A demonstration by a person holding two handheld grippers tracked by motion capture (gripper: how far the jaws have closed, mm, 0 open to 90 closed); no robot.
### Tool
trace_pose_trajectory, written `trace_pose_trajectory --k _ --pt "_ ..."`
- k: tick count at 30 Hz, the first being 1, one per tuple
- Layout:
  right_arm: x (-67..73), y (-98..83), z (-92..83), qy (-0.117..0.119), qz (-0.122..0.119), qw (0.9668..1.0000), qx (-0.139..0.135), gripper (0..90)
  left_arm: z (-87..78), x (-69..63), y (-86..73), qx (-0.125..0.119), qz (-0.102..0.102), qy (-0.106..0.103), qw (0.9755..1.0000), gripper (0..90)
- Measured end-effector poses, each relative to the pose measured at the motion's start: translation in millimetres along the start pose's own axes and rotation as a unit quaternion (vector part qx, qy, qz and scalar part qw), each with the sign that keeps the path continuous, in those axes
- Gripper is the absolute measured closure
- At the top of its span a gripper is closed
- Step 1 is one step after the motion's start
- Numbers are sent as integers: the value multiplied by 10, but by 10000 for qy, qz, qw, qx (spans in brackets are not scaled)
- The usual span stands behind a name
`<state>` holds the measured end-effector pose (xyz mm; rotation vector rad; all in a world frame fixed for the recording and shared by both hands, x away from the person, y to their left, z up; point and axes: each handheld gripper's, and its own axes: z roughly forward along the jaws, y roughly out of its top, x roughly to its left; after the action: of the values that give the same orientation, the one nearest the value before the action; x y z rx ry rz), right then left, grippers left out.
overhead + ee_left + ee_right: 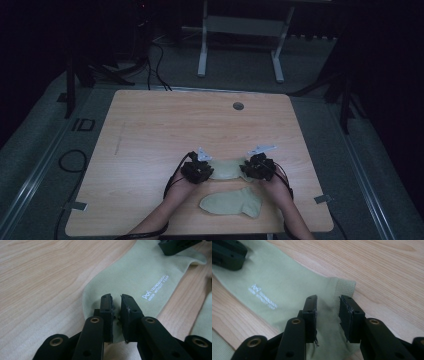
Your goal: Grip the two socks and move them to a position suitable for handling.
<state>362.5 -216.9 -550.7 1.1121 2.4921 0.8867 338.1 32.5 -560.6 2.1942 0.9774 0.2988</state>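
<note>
Two pale green socks lie on the wooden table. One sock is stretched flat between my two grippers, white lettering on it. My left gripper stands over its toe end, jaws a narrow gap apart, the pads clear of the cloth. My right gripper is over the ribbed cuff, its jaws wider apart with the cloth lying loose between them. The second sock lies closer to the front edge, between the person's forearms.
A round grommet hole sits near the table's far edge. Beyond the table stands a white desk frame on a grey floor, with cables at the left. The table's far half is bare wood.
</note>
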Motion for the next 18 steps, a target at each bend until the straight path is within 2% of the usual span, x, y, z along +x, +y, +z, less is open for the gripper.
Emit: trace_pose_trajectory --k 5,8,9,12,14,15,17,18 --pt "-81 -12 -4 -11 -5 10000 -24 671 31 8 37 10 18 43 10000 798" --pt "-78 7 9 -11 -45 10000 2 642 39 3 47 -5 -24 5 10000 796" --pt "-70 20 8 -19 -45 10000 47 629 31 3 52 -16 -73 -76 9999 772" --pt "-40 50 -33 -15 -58 10000 63 600 -45 -35 70 -105 -61 -139 9998 709" --pt "-15 53 -96 49 -58 10000 -59 578 -166 -74 71 -203 -88 -200 9996 677" --pt "-15 53 -96 49 -58 10000 -59 578 -166 -74 71 -203 -88 -200 9996 623" --pt "29 39 -198 122 -44 9998 -178 550 -254 -105 67 -213 -34 -236 9995 617" --pt "49 29 -242 161 -20 9996 -214 546 -303 -126 61 -225 -40 -276 9994 580"
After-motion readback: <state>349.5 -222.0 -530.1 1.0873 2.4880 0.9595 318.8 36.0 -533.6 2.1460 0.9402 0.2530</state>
